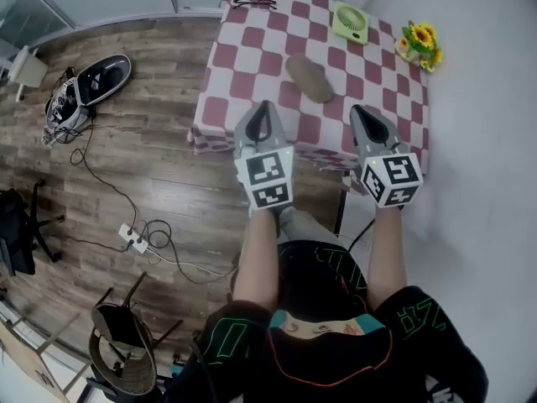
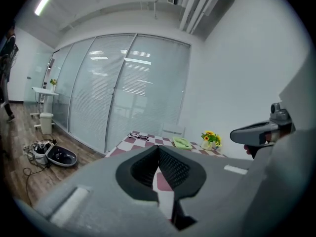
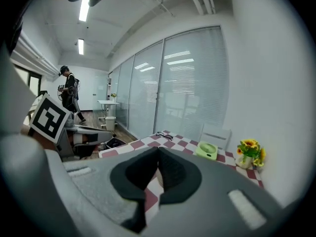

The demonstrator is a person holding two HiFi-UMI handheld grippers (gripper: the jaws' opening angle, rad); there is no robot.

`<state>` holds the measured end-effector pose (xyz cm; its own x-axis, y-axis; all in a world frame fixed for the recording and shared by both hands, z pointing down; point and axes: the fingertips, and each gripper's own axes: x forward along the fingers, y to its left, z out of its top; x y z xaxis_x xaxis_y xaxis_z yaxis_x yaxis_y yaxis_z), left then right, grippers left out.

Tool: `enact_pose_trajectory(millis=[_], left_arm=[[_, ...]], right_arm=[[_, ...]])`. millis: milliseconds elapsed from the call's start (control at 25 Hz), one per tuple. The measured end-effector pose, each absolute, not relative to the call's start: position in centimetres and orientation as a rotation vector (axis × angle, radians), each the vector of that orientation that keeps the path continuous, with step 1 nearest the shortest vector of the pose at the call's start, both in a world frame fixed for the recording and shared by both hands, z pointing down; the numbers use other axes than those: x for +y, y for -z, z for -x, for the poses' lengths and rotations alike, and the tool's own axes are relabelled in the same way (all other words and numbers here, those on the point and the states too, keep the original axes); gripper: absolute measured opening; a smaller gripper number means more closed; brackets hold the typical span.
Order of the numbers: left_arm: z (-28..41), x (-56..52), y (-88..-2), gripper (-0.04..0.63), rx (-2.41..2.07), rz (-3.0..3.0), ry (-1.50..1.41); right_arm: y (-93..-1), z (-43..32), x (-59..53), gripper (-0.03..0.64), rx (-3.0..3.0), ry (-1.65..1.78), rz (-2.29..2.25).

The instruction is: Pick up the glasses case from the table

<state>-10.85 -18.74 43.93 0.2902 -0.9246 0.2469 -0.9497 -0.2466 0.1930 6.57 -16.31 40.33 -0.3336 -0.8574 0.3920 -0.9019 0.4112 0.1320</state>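
So the glasses case [image 1: 309,78] sits on its own around the middle of the checked table [image 1: 220,107]. It's a brownish oval lying on a slant, ahead of both grippers and roughly between them. The left gripper [image 1: 265,106] and right gripper [image 1: 360,110] hover by the table's near edge, each with its jaws pressed fully together and nothing in them. My take: whichever one goes for it has to open wide before it gets close. Then it should close across the short width near the middle, since that rounded shell looks like it'd squirt out of an off-centre pinch. Nothing crowds it; the spectacles [image 1: 253,4], green fan [image 1: 350,22] and sunflowers [image 1: 419,40] are well apart. Writing-wise, nothing is readable. The gripper cubes only carry black-and-white square patterns, and the green print on the person's dark top is too small to make out.
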Motion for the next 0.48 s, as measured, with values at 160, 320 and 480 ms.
enact_pose_trajectory(millis=[160, 320, 480], left_arm=[[11.0, -20.8, -43.4, 0.009, -1.706, -2.257, -0.107], [10.4, -22.1, -44.3, 0.009, -1.682, -2.26, -0.137], [10.2, -24.0, -45.5, 0.009, -1.685, -2.248, -0.19]], right_arm=[[-40.2, -5.3, -18.1, 0.005, -2.288, -0.131, -1.457], [-41.2, -5.3, -20.0, 0.005, -2.289, -0.155, -1.438], [-43.2, -5.6, -22.5, 0.005, -2.267, -0.211, -1.41]])
